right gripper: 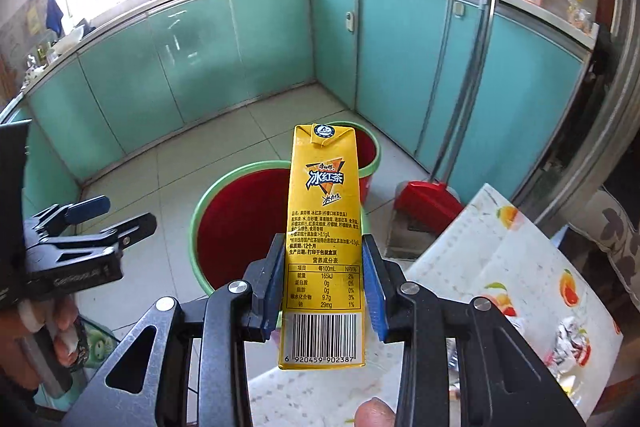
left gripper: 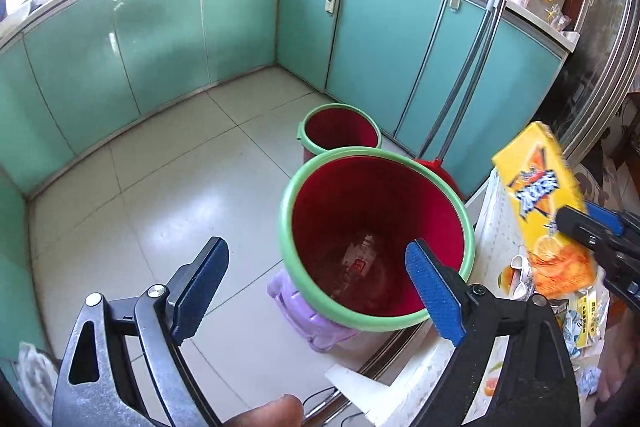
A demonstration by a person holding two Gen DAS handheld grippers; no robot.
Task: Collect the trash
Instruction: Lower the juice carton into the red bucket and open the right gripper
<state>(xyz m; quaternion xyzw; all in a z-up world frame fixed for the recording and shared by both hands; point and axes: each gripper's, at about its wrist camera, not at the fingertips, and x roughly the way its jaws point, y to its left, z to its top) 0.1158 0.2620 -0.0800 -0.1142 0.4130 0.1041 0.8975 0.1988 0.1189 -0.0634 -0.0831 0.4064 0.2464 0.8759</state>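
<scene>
My right gripper point(right gripper: 322, 239) is shut on a yellow iced-tea carton point(right gripper: 324, 211), its blue pads pressing both sides of the upright pack. The carton hangs over the near red bin with a green rim point(right gripper: 195, 223). The left wrist view has the same carton point(left gripper: 548, 203) at the right, in the right gripper point(left gripper: 576, 223). My left gripper point(left gripper: 316, 251) stands open above the near bin point(left gripper: 285, 219), with nothing between its fingers. A crumpled wrapper point(left gripper: 360, 261) lies at the bin's bottom. The left gripper point(right gripper: 108, 217) also appears at the left of the right wrist view.
A second red bin point(left gripper: 340, 131) stands behind the first, which rests on a purple stool point(left gripper: 304, 311). A red dustpan point(right gripper: 424, 203) and long handles point(left gripper: 468, 67) lean on teal cabinets point(left gripper: 160, 39). A fruit-patterned tablecloth point(right gripper: 500, 259) at right carries several wrappers point(left gripper: 584, 319).
</scene>
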